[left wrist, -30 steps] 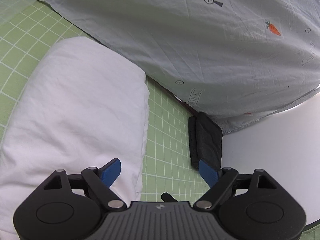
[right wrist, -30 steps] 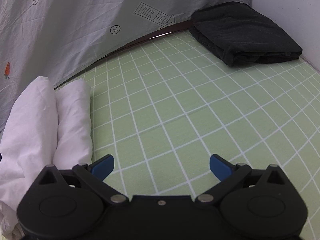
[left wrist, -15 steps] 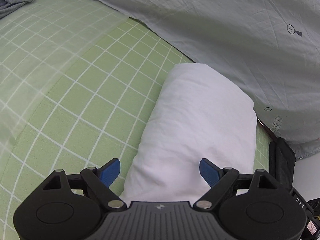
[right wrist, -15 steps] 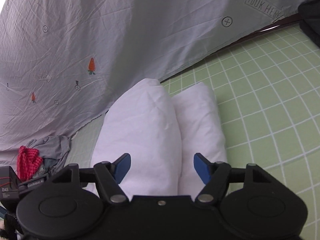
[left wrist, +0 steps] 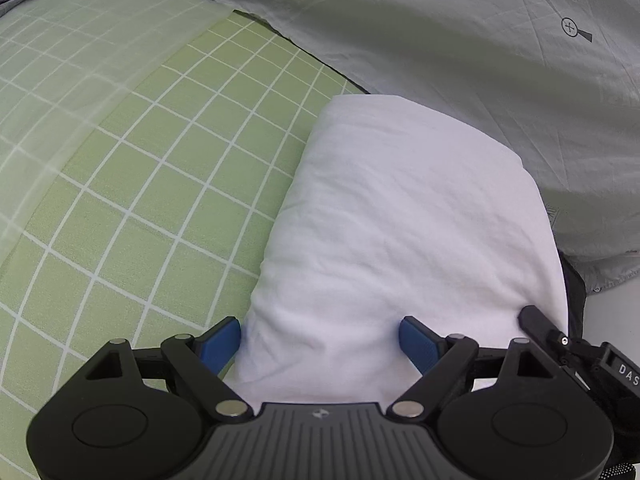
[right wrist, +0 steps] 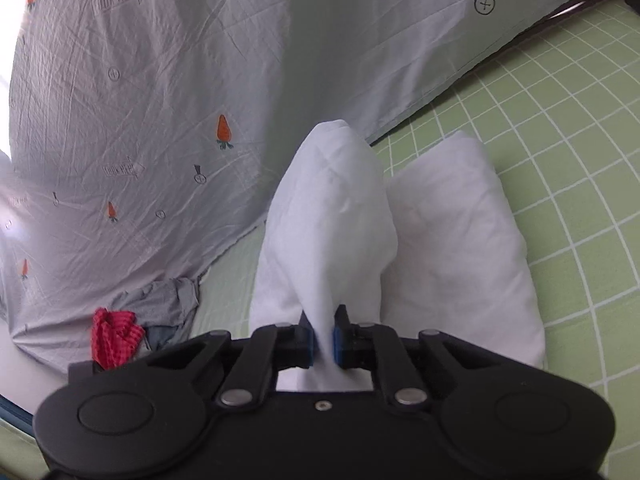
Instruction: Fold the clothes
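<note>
Both tools have swung round since a second ago, from the black folded pile and the bare green sheet onto the white garment point(left wrist: 400, 232). On the right, the right tool point(right wrist: 323, 342) has just been closing, and its blue pads now pinch a raised fold of the white cloth between them, the fold standing up in a peak above the rest of the bundle. On the left, the left tool point(left wrist: 320, 340) stands wide, its blue fingers point(left wrist: 220, 342) straddling the near end of the garment without squeezing it. That garment lies folded on the green checked sheet point(left wrist: 132, 208) of the bed, close beside the grey carrot-print cover point(right wrist: 140, 120). Further left, a red checked cloth point(right wrist: 114, 334) sits crumpled against some grey fabric.
</note>
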`<state>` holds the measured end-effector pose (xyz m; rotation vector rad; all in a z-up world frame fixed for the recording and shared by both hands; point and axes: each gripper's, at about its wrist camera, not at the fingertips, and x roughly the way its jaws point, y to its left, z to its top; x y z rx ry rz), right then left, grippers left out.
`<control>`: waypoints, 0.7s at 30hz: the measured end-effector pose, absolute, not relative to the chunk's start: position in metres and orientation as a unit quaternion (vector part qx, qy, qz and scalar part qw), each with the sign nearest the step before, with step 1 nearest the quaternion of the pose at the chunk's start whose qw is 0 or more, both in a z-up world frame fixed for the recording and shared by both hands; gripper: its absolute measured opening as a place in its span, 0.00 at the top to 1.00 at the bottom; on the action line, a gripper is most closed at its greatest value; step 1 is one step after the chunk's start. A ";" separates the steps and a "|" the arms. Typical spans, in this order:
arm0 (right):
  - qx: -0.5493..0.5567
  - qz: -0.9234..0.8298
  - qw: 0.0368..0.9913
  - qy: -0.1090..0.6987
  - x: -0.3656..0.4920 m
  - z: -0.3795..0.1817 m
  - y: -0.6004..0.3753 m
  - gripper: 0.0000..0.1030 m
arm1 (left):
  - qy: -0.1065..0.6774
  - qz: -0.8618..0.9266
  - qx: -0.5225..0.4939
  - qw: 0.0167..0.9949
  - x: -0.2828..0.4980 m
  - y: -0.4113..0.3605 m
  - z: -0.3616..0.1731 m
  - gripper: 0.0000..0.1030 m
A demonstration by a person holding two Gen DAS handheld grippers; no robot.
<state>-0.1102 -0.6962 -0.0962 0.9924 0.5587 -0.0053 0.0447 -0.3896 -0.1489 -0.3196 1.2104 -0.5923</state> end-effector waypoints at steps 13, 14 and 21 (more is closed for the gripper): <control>0.386 -0.115 0.840 0.364 -0.134 -0.126 -0.715 0.32 | 0.569 -0.301 -0.070 0.762 0.042 -0.409 -0.160 0.14; 0.380 -0.114 0.840 0.369 -0.131 -0.129 -0.714 0.30 | 0.571 -0.303 -0.072 0.759 0.044 -0.409 -0.162 0.13; 0.392 -0.089 0.839 0.368 -0.112 -0.149 -0.722 0.18 | 0.587 -0.322 -0.065 0.741 0.057 -0.420 -0.172 0.06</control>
